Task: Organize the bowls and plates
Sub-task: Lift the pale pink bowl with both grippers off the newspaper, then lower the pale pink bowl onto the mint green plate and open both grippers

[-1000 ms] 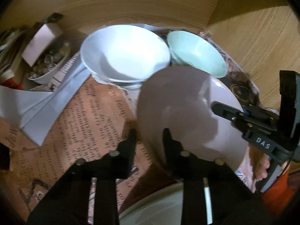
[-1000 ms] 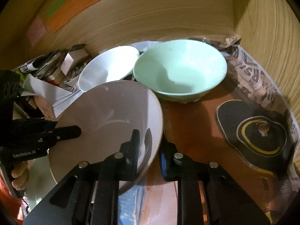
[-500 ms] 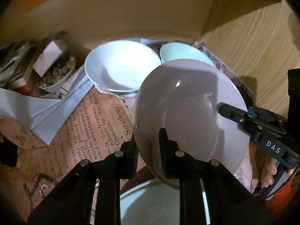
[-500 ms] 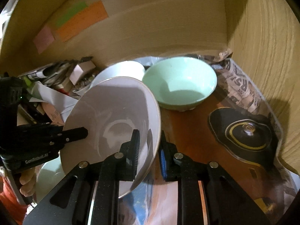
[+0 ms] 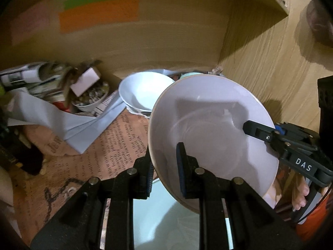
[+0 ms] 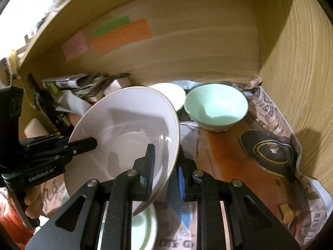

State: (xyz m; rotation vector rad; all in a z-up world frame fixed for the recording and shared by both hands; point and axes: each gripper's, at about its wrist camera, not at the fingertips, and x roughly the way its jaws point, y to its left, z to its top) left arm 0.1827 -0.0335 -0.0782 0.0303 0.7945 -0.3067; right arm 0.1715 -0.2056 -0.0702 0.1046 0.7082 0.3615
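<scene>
A large white plate is held tilted in the air between both grippers. My left gripper is shut on its left rim. My right gripper is shut on its right rim; the plate also shows in the right wrist view. Behind it on the shelf stand a white bowl and a mint green bowl. A pale green dish lies right below the plate, also seen in the right wrist view.
The shelf floor is lined with newspaper. A small bowl of oddments, rolled papers and a white folded sheet crowd the back left. Wooden walls close the right side and the back. Coloured paper notes stick on the back wall.
Both grippers have lifted the white plate up and back, away from the two bowls. The bowls look smaller and farther, and the back wall with its notes has come into view.
</scene>
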